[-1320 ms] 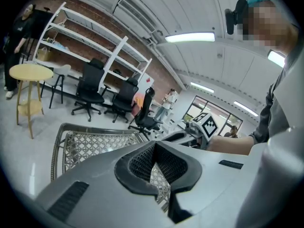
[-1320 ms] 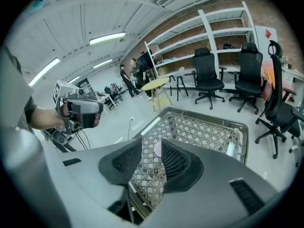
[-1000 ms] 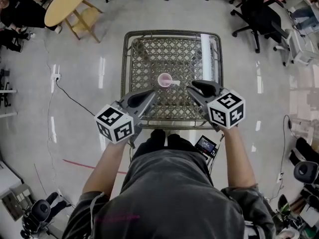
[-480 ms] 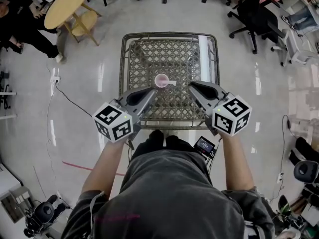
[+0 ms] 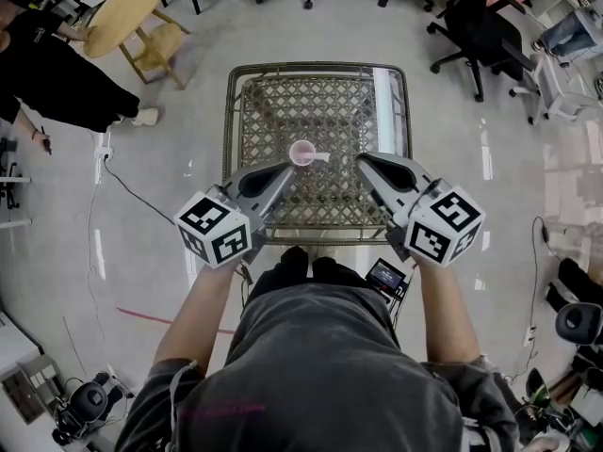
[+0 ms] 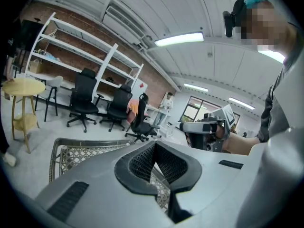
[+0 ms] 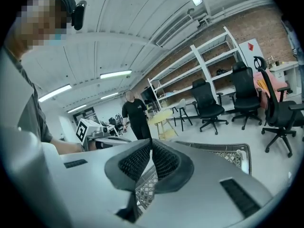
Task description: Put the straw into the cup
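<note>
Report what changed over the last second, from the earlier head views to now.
The rear of the right tongs, with its marker cube, swung down and rightward in the head view; its tips hardly shifted. A bystander in black walked in at upper left. Nothing was grasped or released. The left tongs held their place, both stay shut and empty, and the pink cup remains on the mesh table.

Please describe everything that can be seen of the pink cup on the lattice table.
The pink cup is small and round, seen from above, with a paler inside; it looks like plastic. It stands upright near the middle of the lattice table, ahead of the left gripper and the right gripper; neither touches it. A short white piece, perhaps the straw, reaches rightward from its rim; whether it sits inside cannot be told.
</note>
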Available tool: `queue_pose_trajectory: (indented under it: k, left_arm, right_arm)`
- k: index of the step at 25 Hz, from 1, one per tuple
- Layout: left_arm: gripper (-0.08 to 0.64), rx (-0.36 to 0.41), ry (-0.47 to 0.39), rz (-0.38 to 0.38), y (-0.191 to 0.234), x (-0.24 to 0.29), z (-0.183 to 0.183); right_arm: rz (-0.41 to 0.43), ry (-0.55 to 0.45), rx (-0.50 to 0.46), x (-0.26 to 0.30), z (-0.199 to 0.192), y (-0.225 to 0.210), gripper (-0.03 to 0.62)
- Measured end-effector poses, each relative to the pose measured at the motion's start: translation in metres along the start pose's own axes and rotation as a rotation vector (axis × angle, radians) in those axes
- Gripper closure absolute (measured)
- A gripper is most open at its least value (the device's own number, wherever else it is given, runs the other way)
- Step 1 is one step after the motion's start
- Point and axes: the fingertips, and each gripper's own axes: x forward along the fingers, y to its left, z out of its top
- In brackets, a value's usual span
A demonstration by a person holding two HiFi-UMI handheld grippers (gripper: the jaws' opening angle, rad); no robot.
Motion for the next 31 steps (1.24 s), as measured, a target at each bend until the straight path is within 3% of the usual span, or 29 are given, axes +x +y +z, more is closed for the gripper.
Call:
queue_pose_trajectory:
  k: [31]
  left_arm:
    - [0.552,0.020,0.002,-0.012,-0.001,0.009,-0.003]
  right_arm:
    - [-0.030,0.035,0.019,0.004,-0.025,-0.008,0.578]
